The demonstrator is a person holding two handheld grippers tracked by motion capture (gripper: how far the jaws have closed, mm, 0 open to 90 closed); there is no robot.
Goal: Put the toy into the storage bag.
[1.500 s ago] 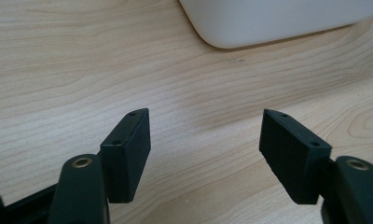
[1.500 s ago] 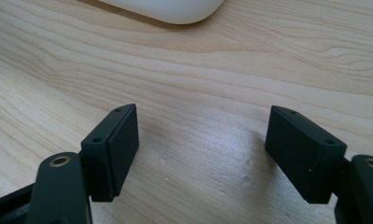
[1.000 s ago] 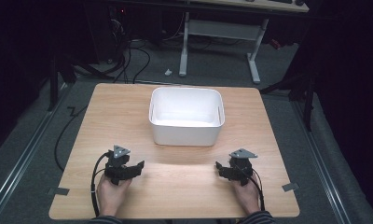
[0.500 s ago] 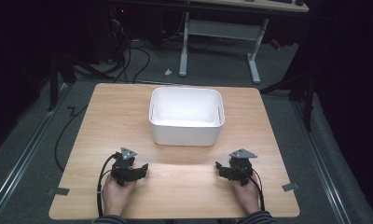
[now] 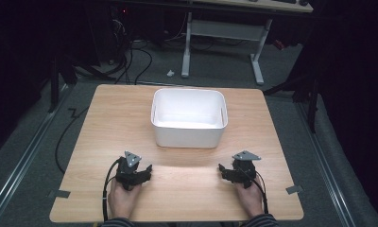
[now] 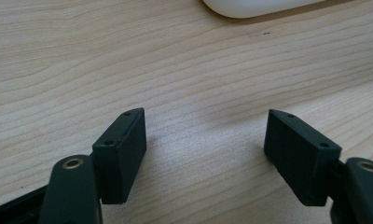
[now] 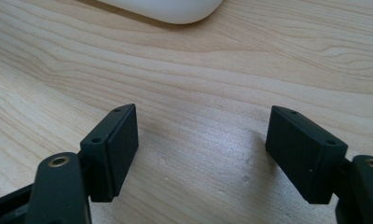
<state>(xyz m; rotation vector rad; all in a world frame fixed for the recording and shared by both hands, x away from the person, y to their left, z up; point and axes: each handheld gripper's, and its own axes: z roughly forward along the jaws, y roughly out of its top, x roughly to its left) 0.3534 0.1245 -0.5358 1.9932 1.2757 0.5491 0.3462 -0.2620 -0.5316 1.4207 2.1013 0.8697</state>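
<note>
A white rectangular bin (image 5: pixel 188 118) stands on the wooden table (image 5: pixel 107 123), past its middle. My left gripper (image 5: pixel 147 171) rests low over the table's near left part, held by a hand, its jaws pointing right toward the middle. Its jaws have just been opening, with nothing but bare wood between them (image 6: pixel 205 140). My right gripper (image 5: pixel 222 171) sits at the near right, jaws pointing left, open and wide apart over bare wood (image 7: pixel 201 140). A rounded corner of the bin (image 6: pixel 254 7) shows at the top of the left gripper view, and the bin (image 7: pixel 170 9) also in the right gripper view.
Tape marks (image 5: pixel 58 193) lie at the table's near corners. A black cable (image 5: pixel 66 135) hangs off the left edge. Beyond the table stand the white legs of another desk (image 5: pixel 225 33) and cables on the dark floor.
My left gripper has sunk a little toward the table and shifted slightly right. The right gripper has stayed where it was.
</note>
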